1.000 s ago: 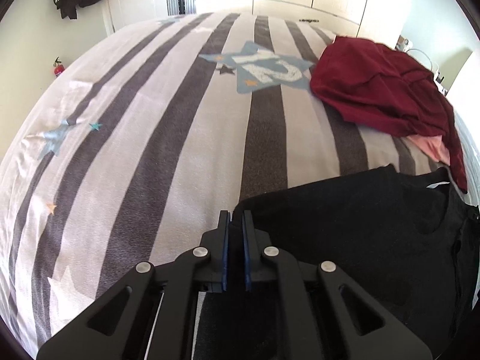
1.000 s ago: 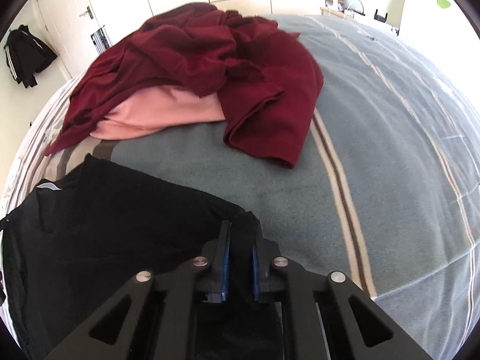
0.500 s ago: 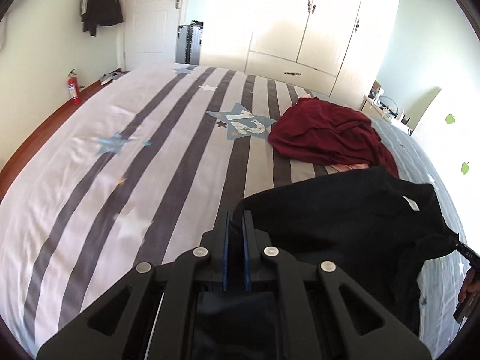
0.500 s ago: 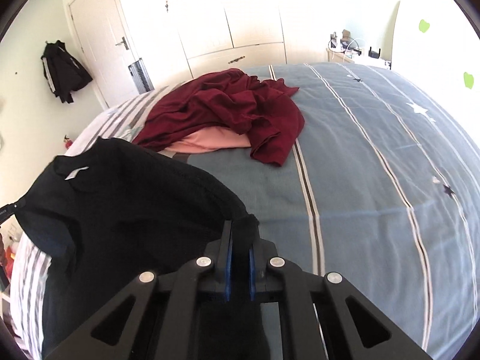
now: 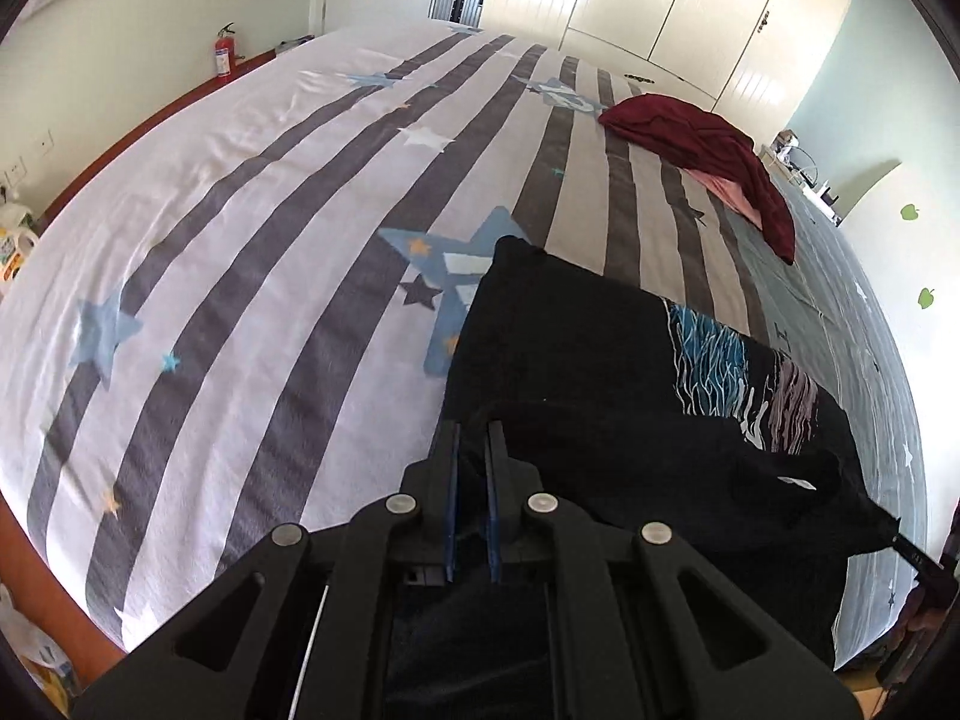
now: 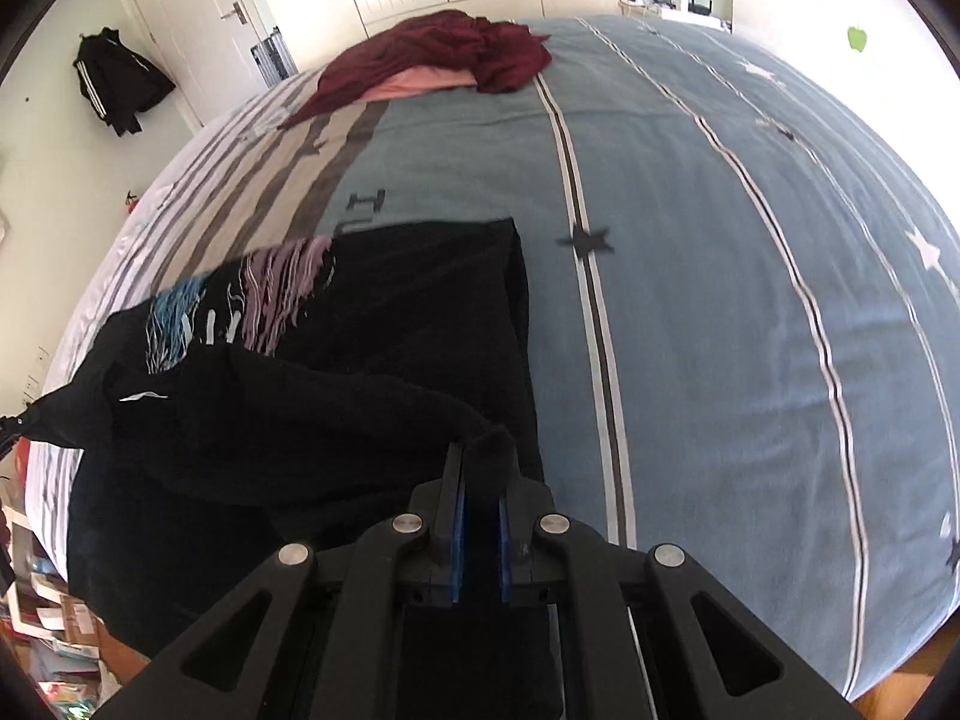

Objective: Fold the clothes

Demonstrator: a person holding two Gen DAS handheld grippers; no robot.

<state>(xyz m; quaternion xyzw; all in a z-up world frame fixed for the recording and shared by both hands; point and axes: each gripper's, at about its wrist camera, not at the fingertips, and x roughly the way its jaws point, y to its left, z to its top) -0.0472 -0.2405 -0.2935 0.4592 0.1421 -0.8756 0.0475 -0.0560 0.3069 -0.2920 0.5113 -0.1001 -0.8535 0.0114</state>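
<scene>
While both grippers clench black shirt (image 5: 600,348), striped bedspread (image 5: 270,210), white wardrobes (image 5: 678,6), maroon pile (image 6: 444,48)

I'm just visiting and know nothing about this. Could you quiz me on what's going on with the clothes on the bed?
1. True or false: both tongs grip the black T-shirt.
2. Which colour is the garment under the maroon pile: A green, B pink, C yellow?
3. Fill in: the black jacket hangs near the ____.

Key: 1 true, the left tongs and right tongs both pinch it; 2 B; 3 door.
</scene>
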